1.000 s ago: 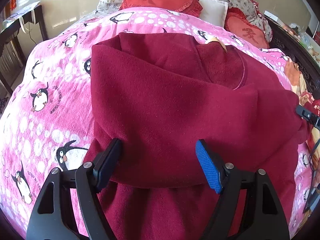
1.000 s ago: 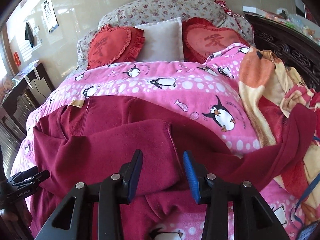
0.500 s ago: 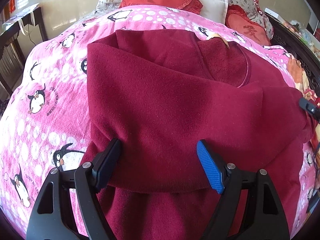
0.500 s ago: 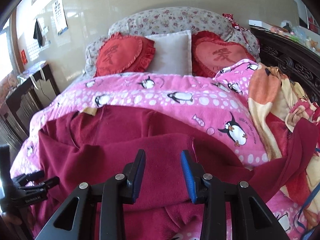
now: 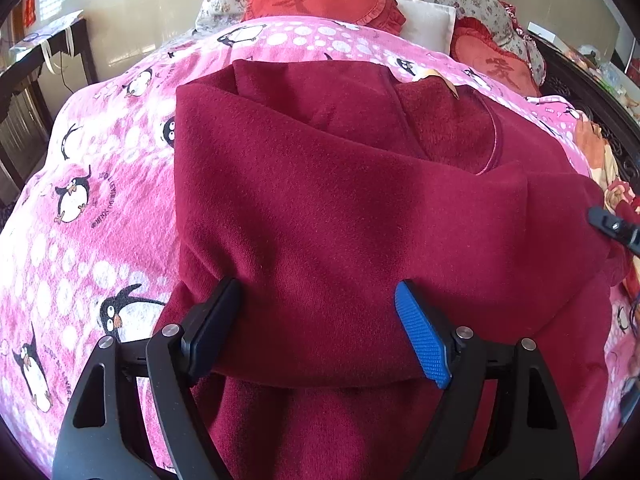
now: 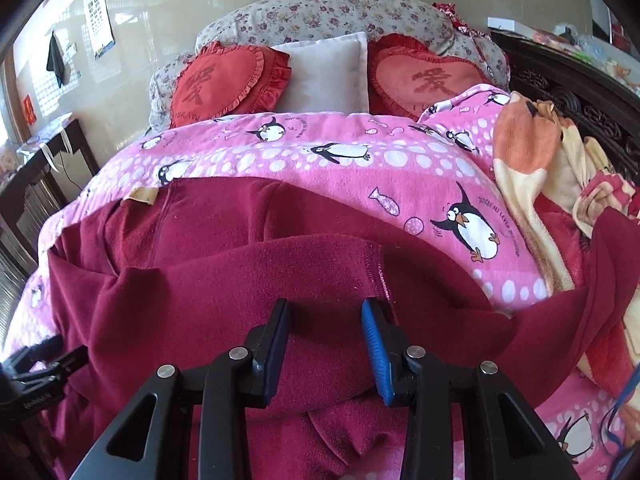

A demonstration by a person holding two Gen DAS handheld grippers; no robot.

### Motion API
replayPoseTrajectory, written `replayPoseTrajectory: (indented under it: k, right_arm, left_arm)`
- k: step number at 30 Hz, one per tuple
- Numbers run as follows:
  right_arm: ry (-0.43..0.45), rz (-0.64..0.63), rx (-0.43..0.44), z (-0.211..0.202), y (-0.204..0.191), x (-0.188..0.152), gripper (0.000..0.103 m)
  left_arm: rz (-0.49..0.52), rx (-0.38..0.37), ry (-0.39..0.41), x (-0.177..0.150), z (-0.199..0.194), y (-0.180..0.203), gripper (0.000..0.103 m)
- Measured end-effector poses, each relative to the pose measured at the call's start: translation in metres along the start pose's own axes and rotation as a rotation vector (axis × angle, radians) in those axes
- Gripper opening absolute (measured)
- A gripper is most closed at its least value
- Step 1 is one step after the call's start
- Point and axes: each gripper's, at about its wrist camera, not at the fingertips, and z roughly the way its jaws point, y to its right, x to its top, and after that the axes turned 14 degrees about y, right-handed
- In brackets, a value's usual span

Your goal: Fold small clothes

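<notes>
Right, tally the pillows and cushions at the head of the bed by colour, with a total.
Red heart cushions: 2, one left of the white pillow, one right of it
White pillow: 1
Floral bolster behind them: 1
Total: 4

A: The dark red garment [image 5: 344, 216] looks like thick fleece, matt and fuzzy, with a stitched hem and a paper-like tan tag [image 5: 438, 78].

B: And the pink penguin blanket [image 5: 100, 184]?

A: Soft plush cloth, slightly nappy. The left gripper [image 5: 320, 328] has matt black plastic arms, shiny metal rivets and a ribbed blue rubbery pad [image 5: 422, 340].

B: Far off?

A: Frilled red cloth cushions [image 6: 228, 78], carved dark wood [image 6: 568, 100], a glossy wall [image 6: 160, 12].
</notes>
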Motion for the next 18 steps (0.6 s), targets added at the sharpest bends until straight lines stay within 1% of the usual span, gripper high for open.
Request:
replayPoseTrajectory:
  k: [2,3,4,6,8,11,13,15,18]
  right_arm:
    - [0.025,0.074,0.016,-0.013,0.017,0.007,0.035]
    - [0.045,0.090,-0.008,-0.019,0.025,0.011,0.039]
    - [0.073,0.096,-0.063,-0.027,0.038,0.015,0.043]
    - [0.094,0.105,-0.176,-0.035,0.067,0.023,0.054]
    - [0.062,0.150,-0.286,-0.034,0.103,0.029,0.059]
    - [-0.010,0.227,-0.406,-0.024,0.156,0.032,0.060]
    - [-0.040,0.276,-0.441,-0.017,0.182,0.032,0.060]
    - [-0.052,0.326,-0.464,-0.013,0.204,0.032,0.060]
    - [-0.068,0.345,-0.463,-0.004,0.216,0.034,0.060]
  left_arm:
    - [0.005,0.000,0.010,-0.002,-0.001,0.001,0.081]
    - [0.003,-0.002,0.013,-0.003,-0.001,0.000,0.081]
    - [-0.001,-0.004,0.016,-0.004,-0.001,0.000,0.081]
    - [-0.002,-0.007,0.024,-0.006,-0.002,-0.001,0.081]
    - [0.001,-0.007,0.033,-0.009,-0.003,-0.001,0.082]
    - [0.013,-0.004,0.038,-0.013,-0.004,0.001,0.084]
    - [0.016,-0.003,0.039,-0.013,-0.004,0.002,0.084]
    - [0.016,-0.005,0.039,-0.012,-0.003,0.003,0.085]
    - [0.024,-0.002,0.040,-0.012,-0.002,0.005,0.086]
